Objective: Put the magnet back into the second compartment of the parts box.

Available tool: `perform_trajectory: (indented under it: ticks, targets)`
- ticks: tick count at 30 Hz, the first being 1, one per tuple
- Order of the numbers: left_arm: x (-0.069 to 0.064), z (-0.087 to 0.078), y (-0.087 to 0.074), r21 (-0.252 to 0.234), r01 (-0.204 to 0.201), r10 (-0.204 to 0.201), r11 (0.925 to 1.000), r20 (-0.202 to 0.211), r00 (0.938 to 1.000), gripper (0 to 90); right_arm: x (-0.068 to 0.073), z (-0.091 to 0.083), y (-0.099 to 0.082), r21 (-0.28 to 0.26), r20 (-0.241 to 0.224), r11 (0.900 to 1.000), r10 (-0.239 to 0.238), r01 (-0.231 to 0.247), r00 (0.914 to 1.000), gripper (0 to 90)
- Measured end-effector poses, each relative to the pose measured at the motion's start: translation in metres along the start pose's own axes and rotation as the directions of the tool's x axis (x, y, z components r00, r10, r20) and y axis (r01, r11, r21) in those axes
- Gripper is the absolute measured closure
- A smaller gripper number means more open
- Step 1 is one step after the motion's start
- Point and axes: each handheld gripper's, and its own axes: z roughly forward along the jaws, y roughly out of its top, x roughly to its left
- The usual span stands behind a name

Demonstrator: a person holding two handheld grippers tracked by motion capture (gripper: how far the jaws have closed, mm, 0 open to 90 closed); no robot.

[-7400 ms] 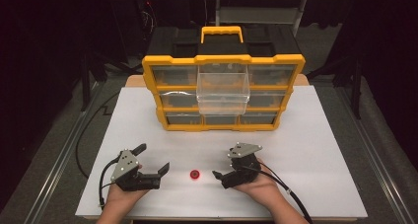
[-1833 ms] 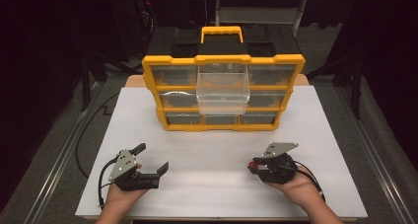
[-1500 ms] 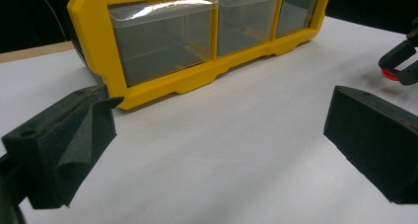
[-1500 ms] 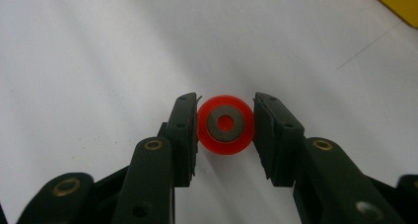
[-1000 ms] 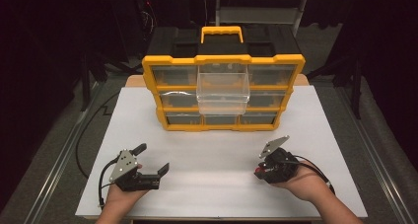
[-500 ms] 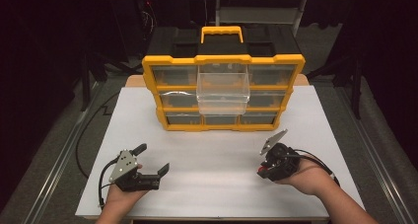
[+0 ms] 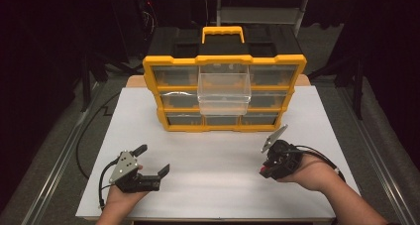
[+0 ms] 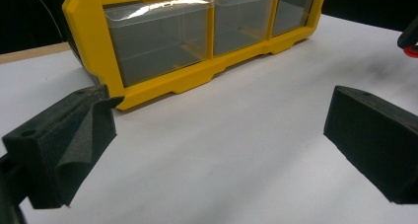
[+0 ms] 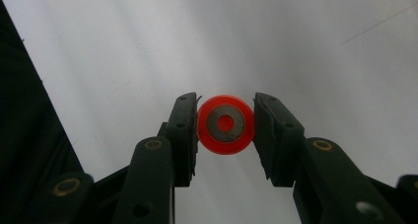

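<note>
My right gripper (image 9: 226,128) is shut on a small red wheel (image 9: 226,125) with a grey metal hub, held between its two black pads above the white table. From above, the right gripper (image 7: 266,171) sits at the table's front right, with a bit of red at its tip. My left gripper (image 7: 154,162) rests at the front left, open and holding nothing; its black pads (image 8: 64,145) stand wide apart. A yellow drawer organizer (image 7: 224,93) stands at the table's back centre, its clear upper middle drawer (image 7: 224,88) pulled out.
The white table top (image 7: 218,155) spreads between the two grippers and the organizer. The organizer's bottom row of clear drawers (image 8: 157,41) is shut. Cables (image 7: 89,136) trail off the left side. Dark floor and frames surround the table.
The right gripper took the red wheel from the table's front middle and carried it to the right. It has since tilted and edged farther right. The left gripper stayed still.
</note>
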Motion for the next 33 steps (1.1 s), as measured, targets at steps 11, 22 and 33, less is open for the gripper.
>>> perform_trajectory:
  ticks: [11, 22, 33]
  targets:
    - [0.0, 0.0, 0.0, 0.0, -0.001, 0.001, 1.0, 0.0, 1.0, 0.6, 0.001, -0.016, 0.005, -0.003, 0.004, 0.9994, -0.034, 0.034, 0.9994, 64.5]
    - [0.0, 0.0, 0.0, -0.005, -0.002, 0.002, 1.0, 0.0, 1.0, 0.6, 0.0, -0.033, 0.011, 0.014, 0.001, 0.9988, -0.047, 0.047, 0.9989, 64.5]
    - [-0.001, -0.001, 0.0, -0.006, -0.007, 0.007, 1.0, 0.008, 0.9999, 0.6, 0.001, -0.047, 0.02, 0.022, -0.014, 0.9983, -0.054, 0.055, 0.9984, 64.5]
